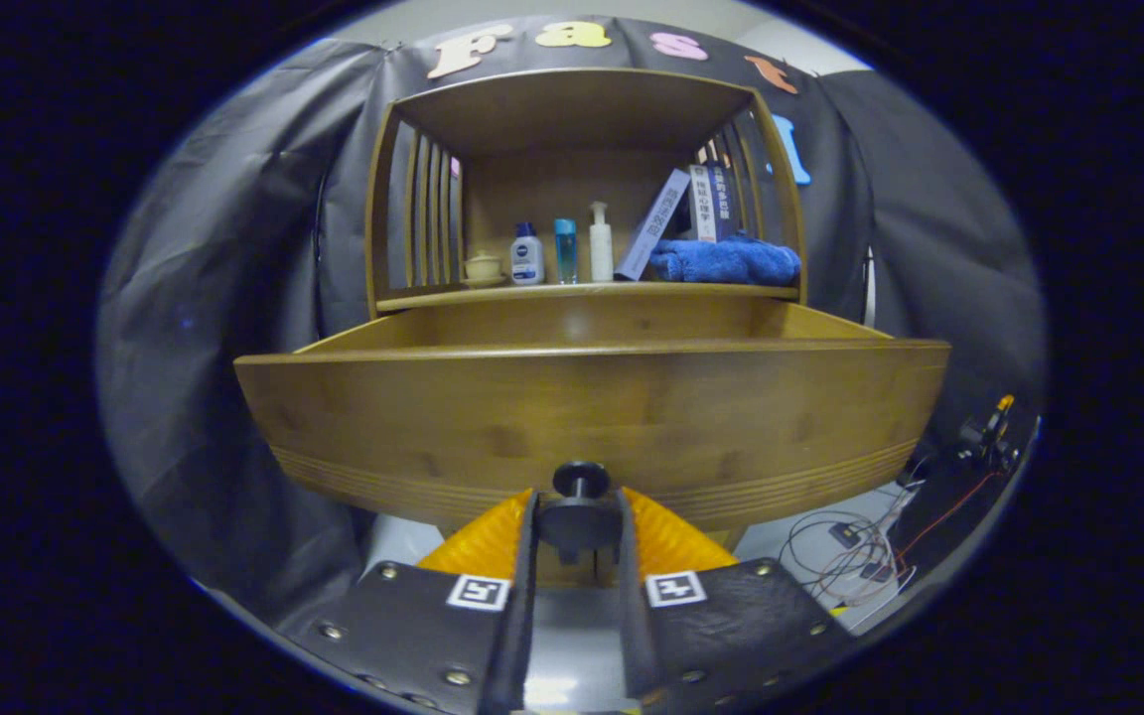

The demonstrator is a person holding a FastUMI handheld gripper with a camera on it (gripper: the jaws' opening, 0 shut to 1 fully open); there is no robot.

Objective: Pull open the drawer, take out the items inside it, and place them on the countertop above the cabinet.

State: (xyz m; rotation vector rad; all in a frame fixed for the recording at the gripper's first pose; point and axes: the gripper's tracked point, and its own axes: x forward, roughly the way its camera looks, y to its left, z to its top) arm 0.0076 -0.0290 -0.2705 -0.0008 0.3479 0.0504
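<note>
Between the gripper (580, 521) jaws sits the drawer (592, 417) knob (580, 481), clamped from both sides. Drawer stands pulled out below the cabinet (582, 109) shelf.

Dim, soft overhead light; sharp centre, strong fisheye bowing at edges, faint sheen on drawer front (592, 417).

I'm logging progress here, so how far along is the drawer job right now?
Done: the drawer already stands pulled out from the cabinet. In hand: the gripper has both fingers closed on the drawer knob. Left: taking the items out and setting them on the countertop; the drawer front hides whatever is inside, so nothing looks removed yet.
</note>
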